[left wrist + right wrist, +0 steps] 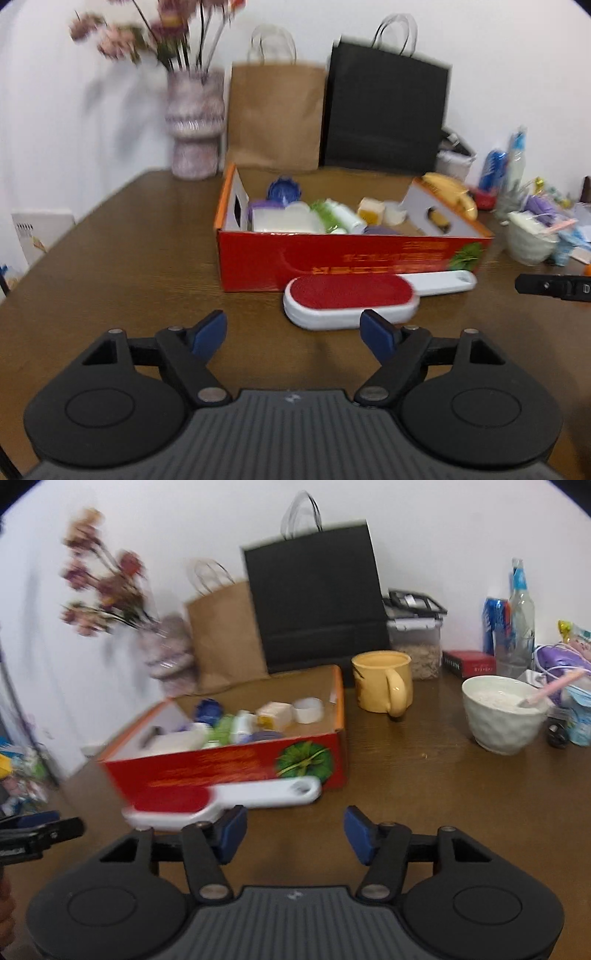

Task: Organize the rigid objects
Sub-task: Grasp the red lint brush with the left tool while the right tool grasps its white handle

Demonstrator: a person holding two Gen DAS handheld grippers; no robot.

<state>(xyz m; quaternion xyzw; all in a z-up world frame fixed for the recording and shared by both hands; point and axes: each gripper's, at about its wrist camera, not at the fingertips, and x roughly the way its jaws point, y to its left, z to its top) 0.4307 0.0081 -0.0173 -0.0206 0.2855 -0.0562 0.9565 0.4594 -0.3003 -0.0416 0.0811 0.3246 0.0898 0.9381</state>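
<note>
A lint brush [351, 299] with a red pad and a white handle lies flat on the brown table, right against the front of a red cardboard box [332, 258]. The box holds several small items: white tubs, a green bottle, a blue lid. My left gripper [293, 334] stands open just short of the brush head, with nothing between its blue pads. In the right wrist view the lint brush [221, 801] lies ahead and to the left before the box [221, 764]. My right gripper [297, 832] is open and empty, its left pad near the handle.
Behind the box stand a vase of flowers [194, 125], a brown paper bag [275, 114] and a black paper bag [384, 110]. To the right sit a yellow mug [382, 681], a white bowl with a spoon [502, 716], bottles [519, 616] and a lidded container [415, 635].
</note>
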